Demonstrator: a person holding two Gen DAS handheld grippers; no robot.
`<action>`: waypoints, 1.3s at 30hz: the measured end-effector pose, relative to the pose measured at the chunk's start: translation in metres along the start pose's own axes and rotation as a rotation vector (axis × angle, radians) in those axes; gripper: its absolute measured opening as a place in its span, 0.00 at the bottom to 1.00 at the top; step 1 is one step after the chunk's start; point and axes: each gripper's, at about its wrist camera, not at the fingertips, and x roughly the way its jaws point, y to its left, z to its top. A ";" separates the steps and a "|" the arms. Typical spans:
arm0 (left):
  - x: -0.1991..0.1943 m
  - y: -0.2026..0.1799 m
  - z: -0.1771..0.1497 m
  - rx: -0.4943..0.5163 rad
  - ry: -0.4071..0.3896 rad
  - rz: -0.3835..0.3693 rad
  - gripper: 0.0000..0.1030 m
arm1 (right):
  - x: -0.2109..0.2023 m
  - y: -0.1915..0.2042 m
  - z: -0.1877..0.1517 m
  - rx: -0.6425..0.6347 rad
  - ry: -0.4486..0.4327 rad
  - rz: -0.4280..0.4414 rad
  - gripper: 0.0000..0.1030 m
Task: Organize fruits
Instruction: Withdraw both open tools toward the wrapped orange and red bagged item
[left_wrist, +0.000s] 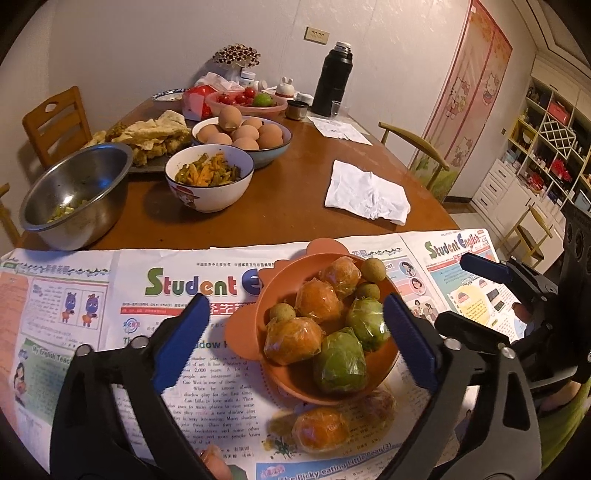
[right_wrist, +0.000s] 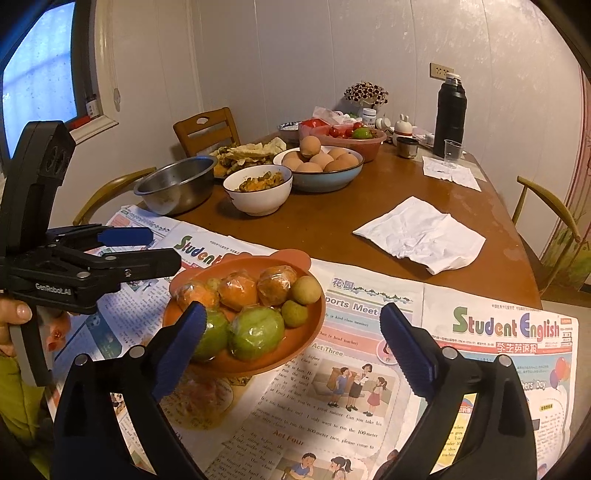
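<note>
An orange bowl (left_wrist: 269, 280) (right_wrist: 312, 332) sits on newspaper and holds plastic-wrapped orange fruits (left_wrist: 317, 301) (right_wrist: 238, 290), wrapped green fruits (left_wrist: 340, 363) (right_wrist: 256, 332) and small round longans (left_wrist: 373, 266) (right_wrist: 306, 290). One more wrapped orange fruit (left_wrist: 321, 430) lies on the paper just in front of the bowl. My left gripper (left_wrist: 295, 299) (right_wrist: 164, 248) is open, hovering over the bowl's near side with nothing between its blue pads. My right gripper (right_wrist: 291, 310) (left_wrist: 454, 288) is open too, at the bowl's right side, its pads touching nothing.
Newspaper (left_wrist: 92, 295) covers the near table edge. Beyond it are a steel bowl (left_wrist: 77, 192), a white bowl of food (left_wrist: 208, 177), a blue bowl of eggs (left_wrist: 243, 134), a crumpled tissue (left_wrist: 365, 192) and a black thermos (left_wrist: 334, 79). Wooden chairs (left_wrist: 55, 125) ring the table.
</note>
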 end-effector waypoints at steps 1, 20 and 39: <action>-0.002 0.001 0.000 -0.002 -0.004 0.005 0.90 | -0.001 0.001 0.000 -0.001 -0.001 0.000 0.93; -0.025 0.004 -0.010 -0.021 -0.031 0.035 0.90 | -0.016 0.018 -0.005 -0.033 -0.008 0.002 0.95; -0.039 0.009 -0.039 -0.035 -0.013 0.047 0.90 | -0.014 0.038 -0.033 -0.069 0.069 0.029 0.95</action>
